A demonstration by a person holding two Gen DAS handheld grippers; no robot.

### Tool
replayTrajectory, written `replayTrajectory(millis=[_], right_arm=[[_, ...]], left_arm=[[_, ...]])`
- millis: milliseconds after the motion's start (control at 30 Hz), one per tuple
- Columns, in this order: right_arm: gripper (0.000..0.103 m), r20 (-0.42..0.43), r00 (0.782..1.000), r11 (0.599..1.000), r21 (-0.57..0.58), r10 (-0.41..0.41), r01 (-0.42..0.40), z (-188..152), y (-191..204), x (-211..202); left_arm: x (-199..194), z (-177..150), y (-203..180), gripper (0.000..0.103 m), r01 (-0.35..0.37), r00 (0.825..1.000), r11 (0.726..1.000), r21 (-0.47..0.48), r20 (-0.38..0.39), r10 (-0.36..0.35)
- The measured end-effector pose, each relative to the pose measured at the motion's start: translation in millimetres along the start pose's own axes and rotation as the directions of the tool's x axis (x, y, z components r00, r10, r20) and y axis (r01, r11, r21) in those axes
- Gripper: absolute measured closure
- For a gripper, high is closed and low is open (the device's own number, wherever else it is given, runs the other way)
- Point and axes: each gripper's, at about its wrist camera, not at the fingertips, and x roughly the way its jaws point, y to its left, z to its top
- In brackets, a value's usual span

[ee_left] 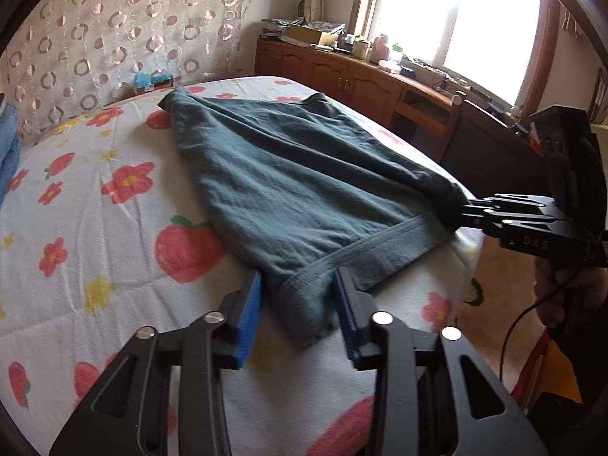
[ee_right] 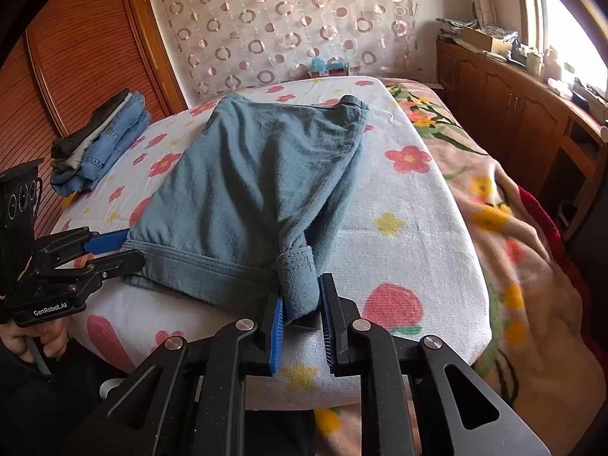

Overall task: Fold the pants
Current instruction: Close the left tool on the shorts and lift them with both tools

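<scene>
On the flowered sheet [ee_right: 399, 205] that covers the bed, your pants [ee_right: 250, 190] lie spread flat, blue-grey, with the hemmed end toward you and the far end reaching up toward the patterned curtain [ee_right: 288, 19].

Your left gripper [ee_left: 298, 311] straddles the near left corner of the hem. The cloth sits between the blue pads [ee_left: 249, 323], yet in the left wrist view a gap shows on both sides of it, so the pads are not pressing on the fabric. From the right wrist view the same gripper [ee_right: 121, 247] comes in from the left at that corner, and your hand [ee_right: 34, 336] is wrapped round its handle below.

Your right gripper [ee_right: 300, 304] has the near right corner, bunched into a small roll, between its pads [ee_right: 277, 332]. The pads stand close against the roll on either side and appear to be pinching it. In the left wrist view its tips [ee_left: 461, 209] disappear into the fabric at the right edge of the bed.

A stack of folded jeans [ee_right: 100, 140] rests at the far left of the sheet, well apart from the pants. A wooden cabinet [ee_left: 342, 76] runs under the window [ee_left: 456, 19].
</scene>
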Motion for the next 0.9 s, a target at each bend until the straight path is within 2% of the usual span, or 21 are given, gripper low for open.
replayTrajectory(millis=[100, 267, 467, 733, 900], right_arm=[[0.087, 0.004, 1.0, 1.0, 0.0, 0.004, -0.004, -1, 0, 0], [0.092, 0.021, 0.999, 0.999, 0.012, 0.036, -0.036, -2, -3, -2], [0.093, 0.099, 0.993, 0.998, -0.01, 0.071, -0.07, 9, 6, -23], [0.093, 0.251, 0.961, 0.991, -0.097, 0.111, -0.089, 53, 31, -73], [0.093, 0.327, 0.936, 0.984, -0.156, 0.129, -0.081, 77, 48, -104]], left_arm=[[0, 0, -1, 0.066, -0.006, 1.0, 1.0, -0.006, 0.007, 0.006], [-3, 2, -1, 0.087, 0.007, 1.0, 1.0, -0.016, 0.028, -0.006], [-40, 25, 0, 0.09, 0.018, 0.991, 1.0, -0.016, 0.134, -0.015], [-105, 73, 7, 0.091, -0.023, 0.952, 0.999, 0.023, 0.305, 0.015], [-137, 94, 16, 0.091, -0.049, 0.926, 0.998, 0.036, 0.376, 0.032]])
